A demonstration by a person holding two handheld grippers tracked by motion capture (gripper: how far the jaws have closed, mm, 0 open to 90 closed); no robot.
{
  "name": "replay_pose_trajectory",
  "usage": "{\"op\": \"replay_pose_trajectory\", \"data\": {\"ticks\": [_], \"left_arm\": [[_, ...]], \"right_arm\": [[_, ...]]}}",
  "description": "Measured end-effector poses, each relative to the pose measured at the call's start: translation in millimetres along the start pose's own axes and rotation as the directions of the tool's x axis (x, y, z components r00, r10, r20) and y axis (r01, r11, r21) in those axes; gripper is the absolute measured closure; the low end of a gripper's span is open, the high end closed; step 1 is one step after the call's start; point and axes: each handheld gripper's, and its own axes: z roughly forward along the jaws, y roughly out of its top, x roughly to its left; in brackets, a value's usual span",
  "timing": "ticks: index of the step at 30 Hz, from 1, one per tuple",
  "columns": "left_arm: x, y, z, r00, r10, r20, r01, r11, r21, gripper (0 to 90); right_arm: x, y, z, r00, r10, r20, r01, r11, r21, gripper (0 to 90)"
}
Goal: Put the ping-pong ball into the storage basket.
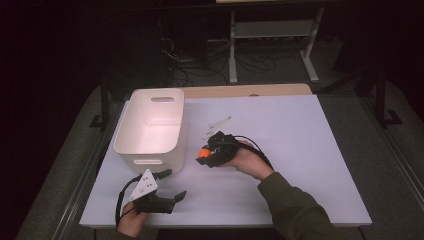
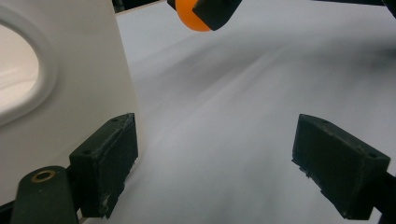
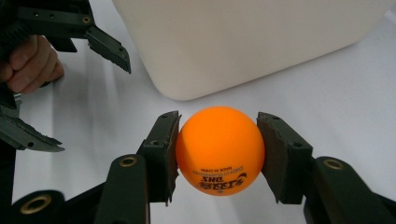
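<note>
The orange ball (image 3: 220,150) is already gripped between the jaws of the right gripper (image 1: 206,153), held above the bench (image 1: 300,150) just beside the white bin (image 1: 150,127), while the left gripper (image 1: 172,185) is kept open and empty; dropping it in is judged still undone.

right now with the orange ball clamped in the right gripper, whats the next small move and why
Probably lift the right gripper a little and carry it toward the white bin. Its pads press both sides of the orange ball, so the grip looks secure, but the ball sits low beside the bin's outer wall, below the rim. The left gripper rests open near the bin's front corner, apart from that path.
</note>
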Motion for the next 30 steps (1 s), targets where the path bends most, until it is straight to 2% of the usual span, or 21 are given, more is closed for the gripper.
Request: {"op": "replay_pose_trajectory", "data": {"ticks": [30], "left_arm": [[0.2,0.0,0.2,1.0,-0.003,0.001,0.003,1.0,0.001,14.1]], "right_arm": [[-0.7,27.9,-20.7,0.9997,-0.02,0.017,0.02,0.999,-0.032,49.6]]}}
